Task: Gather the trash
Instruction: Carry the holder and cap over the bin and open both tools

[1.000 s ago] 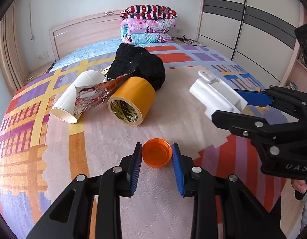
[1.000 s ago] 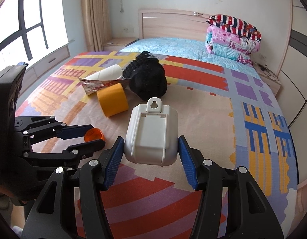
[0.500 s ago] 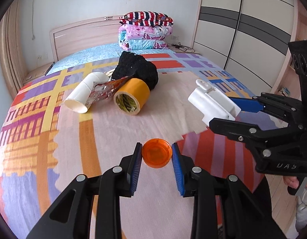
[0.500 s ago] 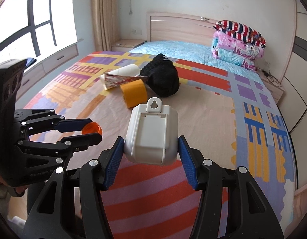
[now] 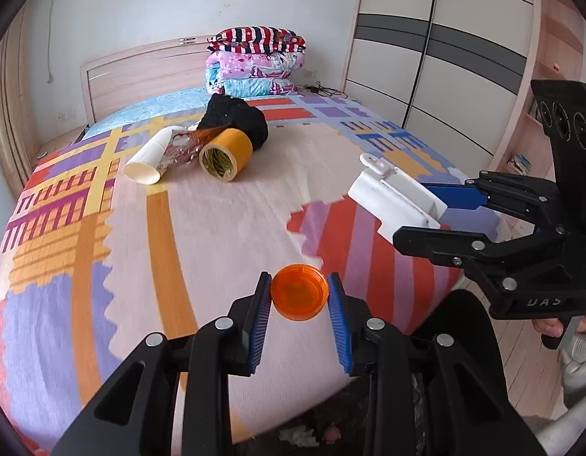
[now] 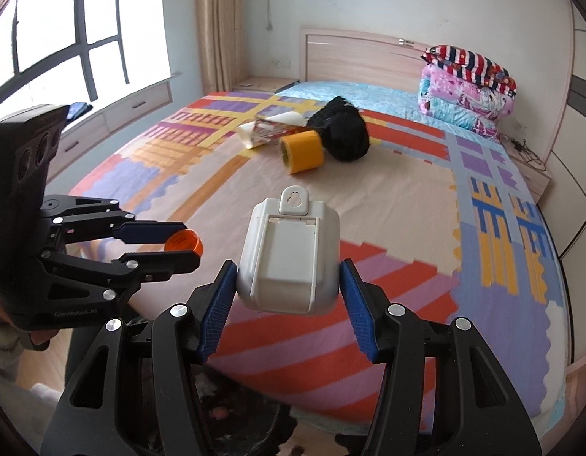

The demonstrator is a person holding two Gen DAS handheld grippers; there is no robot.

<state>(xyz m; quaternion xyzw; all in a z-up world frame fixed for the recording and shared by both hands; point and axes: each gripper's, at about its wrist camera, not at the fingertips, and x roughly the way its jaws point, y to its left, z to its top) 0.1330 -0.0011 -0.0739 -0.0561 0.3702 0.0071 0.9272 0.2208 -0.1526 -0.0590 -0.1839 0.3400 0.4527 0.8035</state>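
Note:
My left gripper [image 5: 298,296] is shut on an orange bottle cap [image 5: 299,296], held in the air over the foot edge of the bed; the same cap [image 6: 184,242] shows in the right wrist view. My right gripper [image 6: 289,285] is shut on a white plastic box with a hanging tab [image 6: 291,258], seen from the side as the white box [image 5: 393,199] in the left wrist view. Farther up the bed lie a yellow tape roll [image 5: 226,154], a white paper cup [image 5: 148,159], a foil wrapper [image 5: 180,148] and a black knitted item [image 5: 235,119].
A dark bag or bin with bits of litter [image 5: 312,433] sits on the floor below both grippers, at the foot of the patterned bed [image 5: 102,228]. Folded quilts [image 5: 254,60] lie by the headboard. A wardrobe [image 5: 445,76] stands at the right, a window [image 6: 64,38] at the left.
Both grippers have drawn back from the middle of the bed toward its foot edge, each keeping its hold. The items on the bed look farther away and the dark bin has come into view below.

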